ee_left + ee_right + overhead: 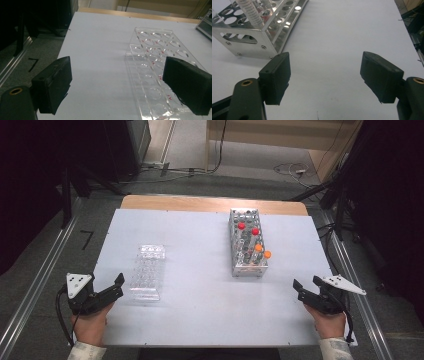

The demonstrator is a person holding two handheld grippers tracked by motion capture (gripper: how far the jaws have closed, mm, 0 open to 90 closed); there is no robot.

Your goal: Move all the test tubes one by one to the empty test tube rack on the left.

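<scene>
Right, both of my tools are low over the near edge of the white-topped bench (200, 305), one at each corner. My left tool (119, 285) is released, its two black jaws spread wide with nothing between them, and I can see that plainly in the left gripper view (117, 85) too. Just ahead of it and a touch to its right lies the clear plastic tube rack with rows of round holes (148, 272), flat on the bench, its holes bare. In the left gripper view that clear rack (155, 67) runs away from the tool, and my right-hand jaw sits in front of its near end; whether it touches, I cannot tell.

My right tool (306, 287) is released as well, jaws standing wide, bare bench between them in the right gripper view (325, 80). Ahead of it and off to its left stands the shiny metal tube rack (247, 245), upright, well apart from the tool. Tubes stand in it with two red caps (241, 226) at the far side and two orange caps (258, 247) nearer me. In the right gripper view the metal rack's corner (249, 40) sits just beyond my left-hand jaw, with a clear graduated tube (249, 11) leaning out of it.
</scene>
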